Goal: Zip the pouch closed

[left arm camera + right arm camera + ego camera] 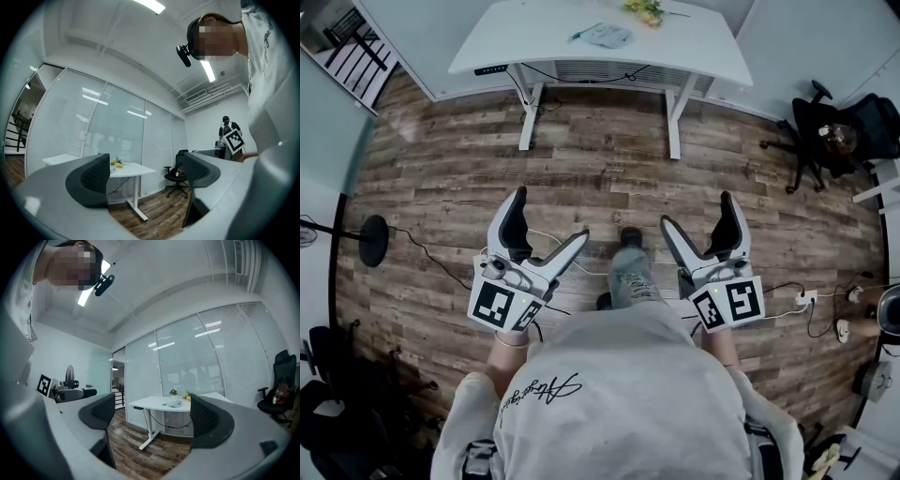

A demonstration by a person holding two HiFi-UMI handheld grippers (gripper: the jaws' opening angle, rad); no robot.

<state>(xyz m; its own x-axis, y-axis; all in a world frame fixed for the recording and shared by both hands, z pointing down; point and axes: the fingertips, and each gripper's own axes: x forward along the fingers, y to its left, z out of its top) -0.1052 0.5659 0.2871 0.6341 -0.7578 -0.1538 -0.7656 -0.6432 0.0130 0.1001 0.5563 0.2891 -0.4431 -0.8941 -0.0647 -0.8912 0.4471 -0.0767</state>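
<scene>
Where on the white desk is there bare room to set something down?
The white desk is bare left of the pale blue pouch and across its right end. The only crowded part is the back middle, where yellow flowers sit close beside the pouch.

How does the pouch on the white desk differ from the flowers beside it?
The pouch is pale blue-grey; the flowers are yellow with green. The pouch lies flat and low; the flowers rise higher above the desktop. The pouch sits nearer the desk's middle; the flowers sit at its far edge. Both rest on the white desk, well away from the open, empty left hand-held gripper and right hand-held gripper.
</scene>
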